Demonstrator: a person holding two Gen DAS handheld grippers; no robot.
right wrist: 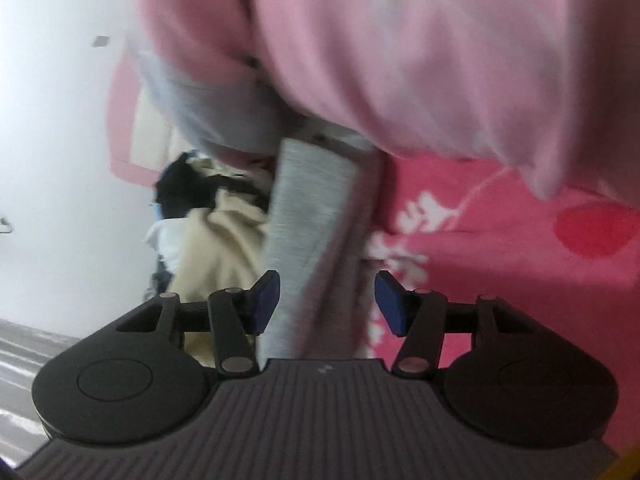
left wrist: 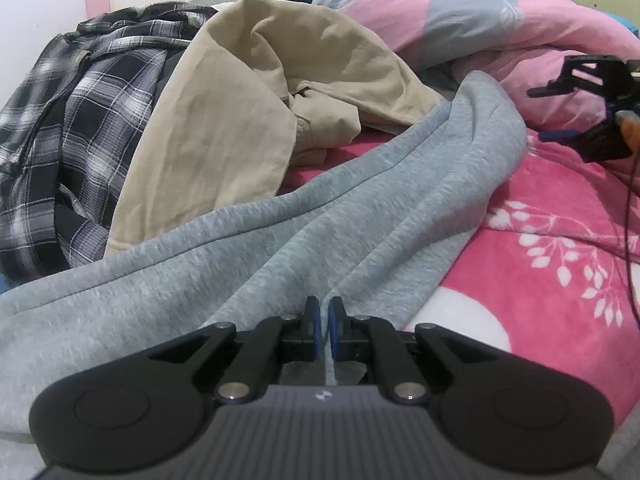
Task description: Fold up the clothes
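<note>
Left wrist view: left gripper (left wrist: 325, 322) pinched narrow on gray sweatpants (left wrist: 280, 236), fabric caught between blue pads. Long axis running away from jaws, up and right across pink floral bedding (left wrist: 560, 216) toward right gripper (left wrist: 560, 112). Right wrist view, blurred: right gripper (right wrist: 327, 304) jaws wide, gray strip passing between, ungripped. Beige garment (left wrist: 224, 120), plaid shirt (left wrist: 68, 128) heaped left. No containers visible.

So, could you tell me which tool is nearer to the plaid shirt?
Left. The left tool, shut on the grey garment, sits just across from the plaid shirt. The right tool is open, far off at the garment's other end.
</note>
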